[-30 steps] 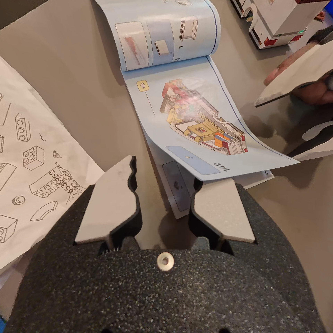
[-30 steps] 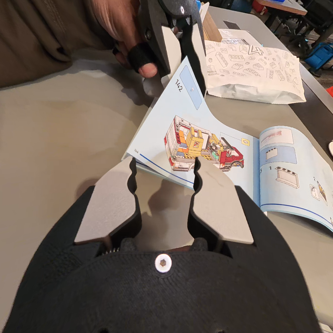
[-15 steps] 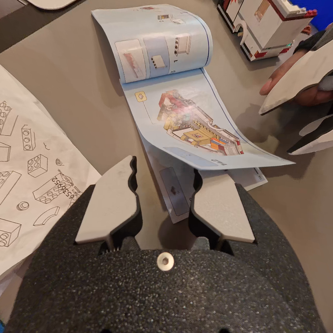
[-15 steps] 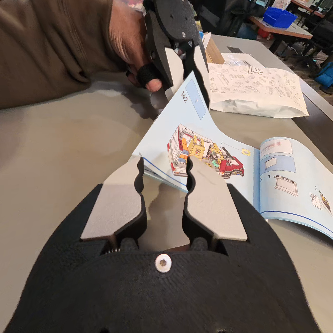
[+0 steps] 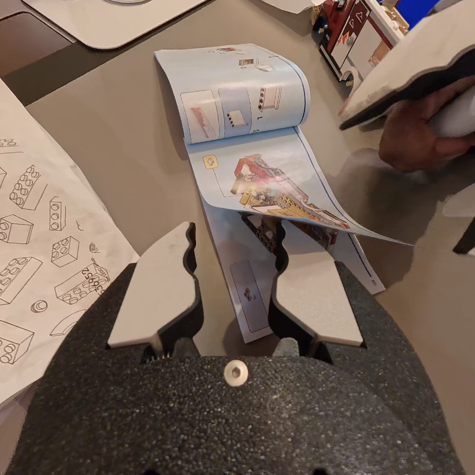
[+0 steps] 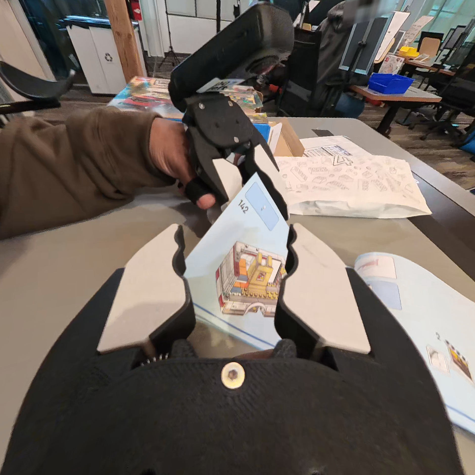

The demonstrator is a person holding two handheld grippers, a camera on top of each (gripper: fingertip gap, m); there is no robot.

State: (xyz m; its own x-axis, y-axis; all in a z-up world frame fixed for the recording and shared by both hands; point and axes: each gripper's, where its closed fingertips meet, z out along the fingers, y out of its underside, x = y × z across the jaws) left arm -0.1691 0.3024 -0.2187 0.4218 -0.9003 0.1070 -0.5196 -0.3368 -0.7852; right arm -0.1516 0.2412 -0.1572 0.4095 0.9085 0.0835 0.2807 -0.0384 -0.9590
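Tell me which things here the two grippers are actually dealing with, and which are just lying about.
Dealt with: light blue paper instruction booklet; its lifted page, raised above the open left gripper, facing the open right gripper.

Lying about: white paper bag printed with brick outlines; red-and-white brick model; brown cardboard box.

We see an open-plan office or lab. Desks (image 6: 395,96), black office chairs (image 6: 28,87) and a white recycling bin (image 6: 102,61) stand behind our grey table (image 6: 64,270).
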